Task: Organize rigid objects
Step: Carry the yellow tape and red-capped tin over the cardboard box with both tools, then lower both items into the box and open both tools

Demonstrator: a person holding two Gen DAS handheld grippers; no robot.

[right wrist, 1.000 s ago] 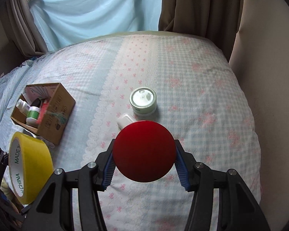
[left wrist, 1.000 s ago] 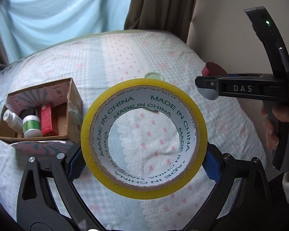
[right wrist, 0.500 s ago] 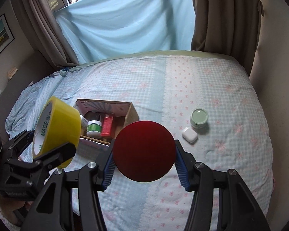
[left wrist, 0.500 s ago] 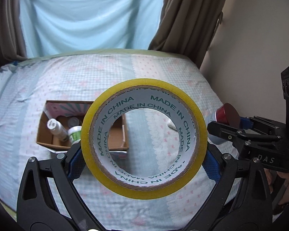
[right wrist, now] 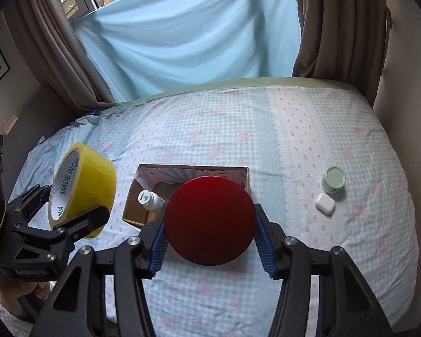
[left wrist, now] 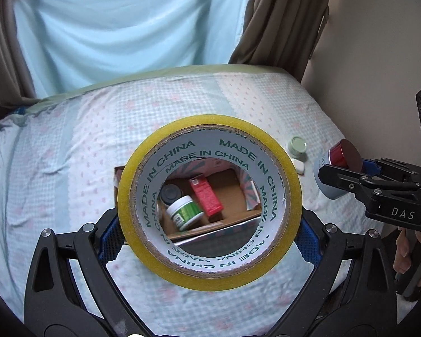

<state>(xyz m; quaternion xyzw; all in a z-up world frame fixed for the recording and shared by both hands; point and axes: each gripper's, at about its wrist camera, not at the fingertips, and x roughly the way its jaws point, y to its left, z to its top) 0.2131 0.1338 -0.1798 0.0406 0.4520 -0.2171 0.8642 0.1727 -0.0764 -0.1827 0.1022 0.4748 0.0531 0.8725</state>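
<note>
Over a bed, the left hand-held gripper is clamping a tape roll and the right hand-held gripper a red-lidded jar, both poised above the box, likely for dropping in.

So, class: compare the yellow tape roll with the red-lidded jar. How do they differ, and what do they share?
The tape roll is a yellow open ring with a printed core; the red-lidded jar is closed, its pale body visible from the left wrist view. The tape roll looks wider than the jar. The left claw holds the tape; the right claw holds the jar. Both are round and lifted above the bed.
</note>
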